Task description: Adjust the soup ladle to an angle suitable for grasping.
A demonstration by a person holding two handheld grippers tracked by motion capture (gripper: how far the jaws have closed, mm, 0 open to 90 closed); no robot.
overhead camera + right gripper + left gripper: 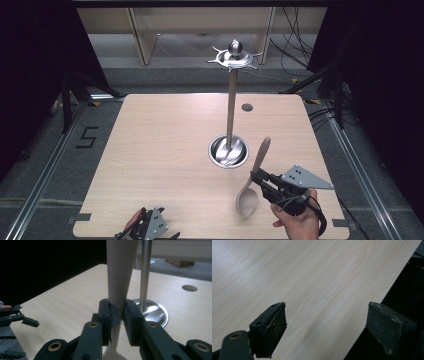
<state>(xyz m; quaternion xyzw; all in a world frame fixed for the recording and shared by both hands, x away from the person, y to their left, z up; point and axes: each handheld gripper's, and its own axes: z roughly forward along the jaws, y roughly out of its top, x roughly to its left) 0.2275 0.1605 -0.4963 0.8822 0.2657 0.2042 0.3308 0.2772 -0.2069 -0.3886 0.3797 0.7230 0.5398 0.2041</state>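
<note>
Two grippers work at our wooden table (165,150). With the right gripper (256,176) we clench the handle of a beige spoon (252,187); in the right gripper view its black pads (106,315) press on the narrow neck of the handle from both sides. The spoon is clear of the table and stands tilted: its bowl hangs below the jaws, toward our side, and the wide end of the handle rises above them. In the right gripper view the top of the handle is cut off by the upper edge, and of the bowl we see only a small part under the jaws.

Just beyond the right gripper stands a metal stand (231,107) with a round shiny base (152,311) and a thin upright pole. Its crown with small hooks (234,57) is far above the jaws; we cannot tell how many hooks it has, they are too small. A small round hole (247,107) in the table lies further behind the stand.

The left gripper (150,231) rests at the near edge of the table, well apart from the spoon, and it is partly cut off by the bottom of the high view. Its jaws stand wide apart with nothing between them, only the table edge under them in the left gripper view.
</note>
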